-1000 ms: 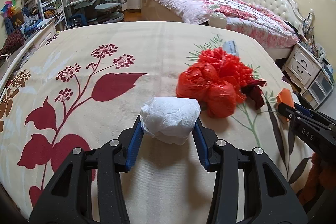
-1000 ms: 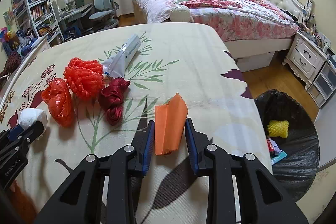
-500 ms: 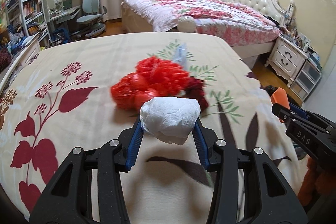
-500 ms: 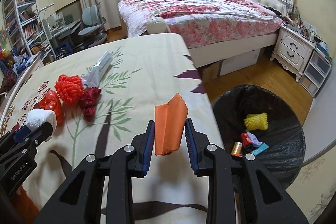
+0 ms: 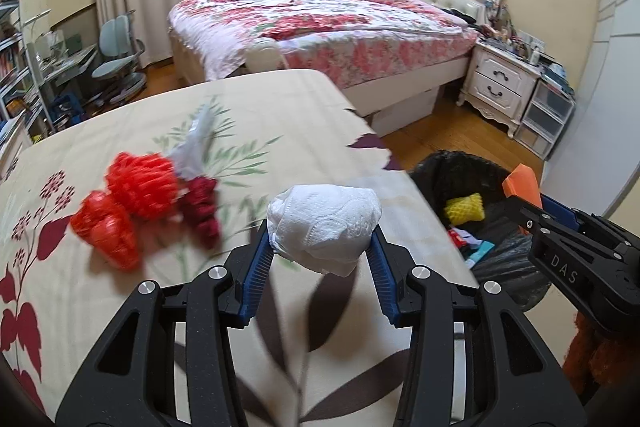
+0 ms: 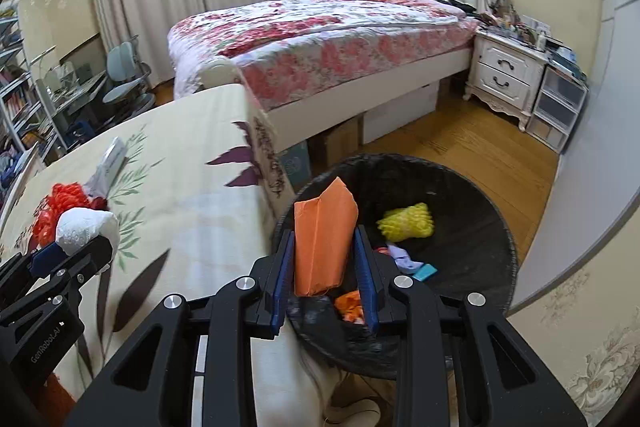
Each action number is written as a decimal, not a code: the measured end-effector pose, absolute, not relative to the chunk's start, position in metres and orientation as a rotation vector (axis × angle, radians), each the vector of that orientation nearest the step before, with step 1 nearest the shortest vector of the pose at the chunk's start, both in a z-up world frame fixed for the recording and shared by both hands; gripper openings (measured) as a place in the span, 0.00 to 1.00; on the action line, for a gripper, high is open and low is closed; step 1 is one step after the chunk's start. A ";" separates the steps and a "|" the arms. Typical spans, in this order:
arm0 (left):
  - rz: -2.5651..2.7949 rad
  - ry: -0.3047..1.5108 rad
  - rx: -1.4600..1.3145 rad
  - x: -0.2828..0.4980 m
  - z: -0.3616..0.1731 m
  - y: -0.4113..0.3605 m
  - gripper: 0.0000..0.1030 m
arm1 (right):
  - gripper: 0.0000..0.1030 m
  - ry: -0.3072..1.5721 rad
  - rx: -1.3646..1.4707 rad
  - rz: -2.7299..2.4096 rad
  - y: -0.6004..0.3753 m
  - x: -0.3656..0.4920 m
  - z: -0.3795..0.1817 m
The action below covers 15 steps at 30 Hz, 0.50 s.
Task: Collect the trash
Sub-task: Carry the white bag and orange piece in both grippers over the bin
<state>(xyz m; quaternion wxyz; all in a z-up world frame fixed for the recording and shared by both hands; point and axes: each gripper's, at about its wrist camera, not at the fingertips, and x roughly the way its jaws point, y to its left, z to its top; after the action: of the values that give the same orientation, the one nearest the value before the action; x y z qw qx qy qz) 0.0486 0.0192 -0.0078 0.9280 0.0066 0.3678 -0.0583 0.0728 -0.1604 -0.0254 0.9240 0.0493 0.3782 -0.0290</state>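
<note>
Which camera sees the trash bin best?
The right wrist view. There the bin shows almost whole, with its open top and the trash inside, and the orange paper in front. In the left wrist view it sits far right, partly hidden behind the right hand-held gripper.

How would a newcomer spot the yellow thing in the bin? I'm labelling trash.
Find the black-lined trash bin on the wooden floor beside the leaf-patterned bed. Inside lies a yellow foam net sleeve, the only bright yellow, ribbed piece among smaller scraps.
</note>
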 end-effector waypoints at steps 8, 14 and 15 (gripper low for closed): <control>-0.183 0.754 0.055 0.066 -0.016 -0.029 0.43 | 0.29 0.780 0.135 -0.134 -0.196 0.079 -0.034; -0.207 0.752 0.091 0.079 -0.021 -0.057 0.43 | 0.29 0.791 0.160 -0.161 -0.211 0.083 -0.043; -0.209 0.752 0.099 0.081 -0.023 -0.061 0.43 | 0.29 0.792 0.163 -0.163 -0.215 0.083 -0.045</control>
<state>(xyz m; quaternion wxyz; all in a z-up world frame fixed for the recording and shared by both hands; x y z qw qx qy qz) 0.0805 -0.0612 -0.0228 0.9236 0.0483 0.3665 -0.1017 0.0832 -0.2146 -0.0446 0.9161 0.0794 0.3849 -0.0791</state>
